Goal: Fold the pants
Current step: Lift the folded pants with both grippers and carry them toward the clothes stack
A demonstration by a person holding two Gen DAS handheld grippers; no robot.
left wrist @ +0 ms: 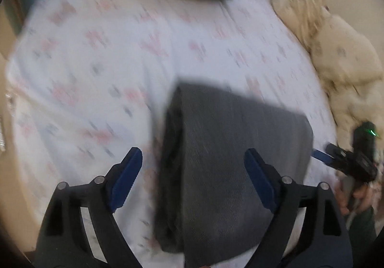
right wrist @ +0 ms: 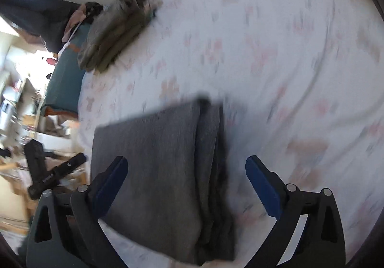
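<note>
looks pretty much done to me. the grey pants are lying on the bed sheet as a compact rectangle, several layers stacked, and in the right wrist view you can see the layered edges running down one side of the bundle. both pictures are motion-blurred, so i can't swear how tidy the corners are.

the left gripper is spread wide with nothing between its blue pads; it hangs over the near end of the pants, one finger over the sheet beside them, the other over the cloth. the right gripper is just as wide apart and empty, above the pants' near end from the opposite side. whether either one touches the fabric i can't tell.

what's left, if anything: maybe a pat-down or squaring of the edges, or moving the bundle to join the pile of folded olive-grey clothes that sits well beyond the pants at the far edge of the bed. that's a guess.

around the pants: a rumpled cream blanket off to one side, well apart from them, and past the bed edge on the other side a cluttered room. between the pants and that folded pile there's only patterned sheet, so nothing blocks the way.
</note>
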